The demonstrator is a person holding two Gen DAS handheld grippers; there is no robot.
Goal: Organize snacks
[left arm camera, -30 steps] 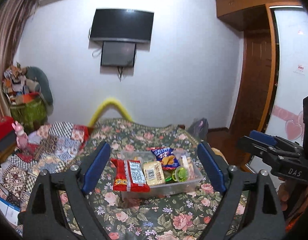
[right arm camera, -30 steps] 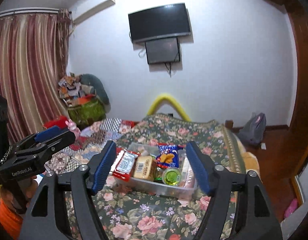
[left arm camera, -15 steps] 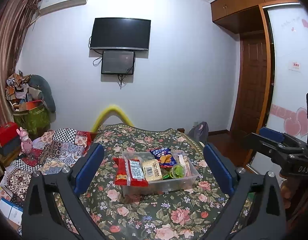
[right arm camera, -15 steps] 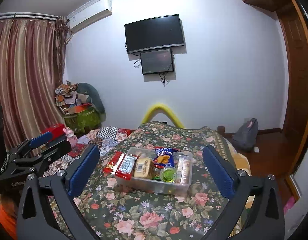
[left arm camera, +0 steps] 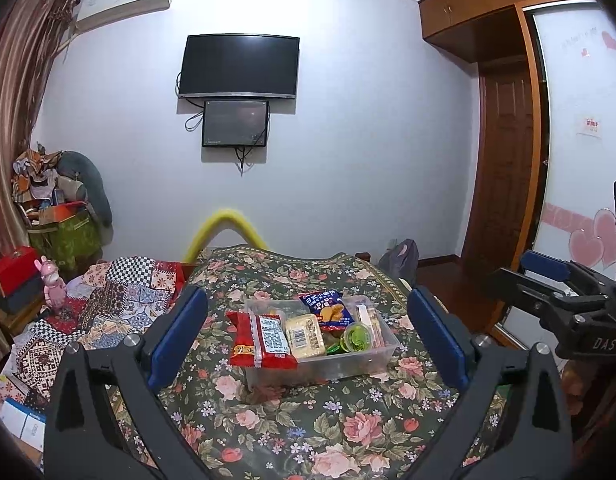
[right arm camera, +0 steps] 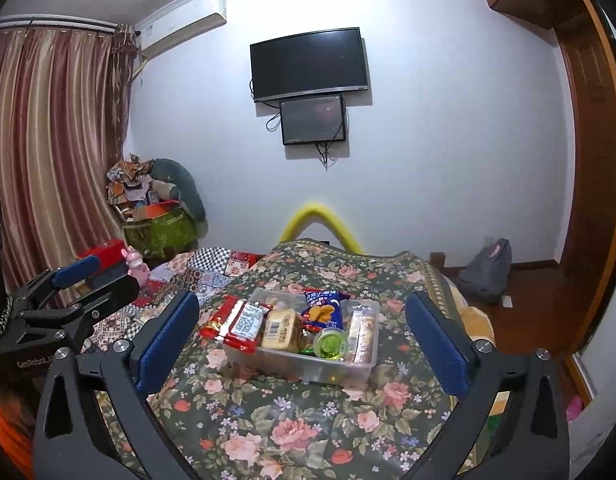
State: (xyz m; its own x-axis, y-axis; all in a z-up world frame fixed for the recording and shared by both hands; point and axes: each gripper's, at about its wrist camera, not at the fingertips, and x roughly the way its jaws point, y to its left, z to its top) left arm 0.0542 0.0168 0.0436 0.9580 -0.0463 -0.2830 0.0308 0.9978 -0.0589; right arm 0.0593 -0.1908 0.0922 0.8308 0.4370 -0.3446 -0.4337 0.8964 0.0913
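Note:
A clear plastic bin (left arm camera: 348, 364) (right arm camera: 328, 368) stands on a floral cloth. It holds a red packet (left arm camera: 262, 340) (right arm camera: 240, 320), a yellow biscuit pack (left arm camera: 304, 336) (right arm camera: 282, 328), a blue snack bag (left arm camera: 324, 308) (right arm camera: 322, 312), a green cup (left arm camera: 358, 338) (right arm camera: 330, 344) and a wafer pack (left arm camera: 374, 322) (right arm camera: 364, 330). My left gripper (left arm camera: 308, 344) is open and empty, well short of the bin. My right gripper (right arm camera: 302, 344) is open and empty, also held back from the bin. Each gripper shows at the edge of the other's view.
The floral cloth (left arm camera: 292, 412) covers a raised surface with a patchwork blanket (left arm camera: 108, 304) to its left. A yellow padded arch (left arm camera: 228, 224) stands behind it. A backpack (right arm camera: 488, 272) lies on the wooden floor at right. Boxes and a pink toy (left arm camera: 54, 284) sit at left.
Both grippers have pulled back and up from the bin, which now looks smaller and farther off. Both jaws have opened wider. The snacks in the bin have not moved.

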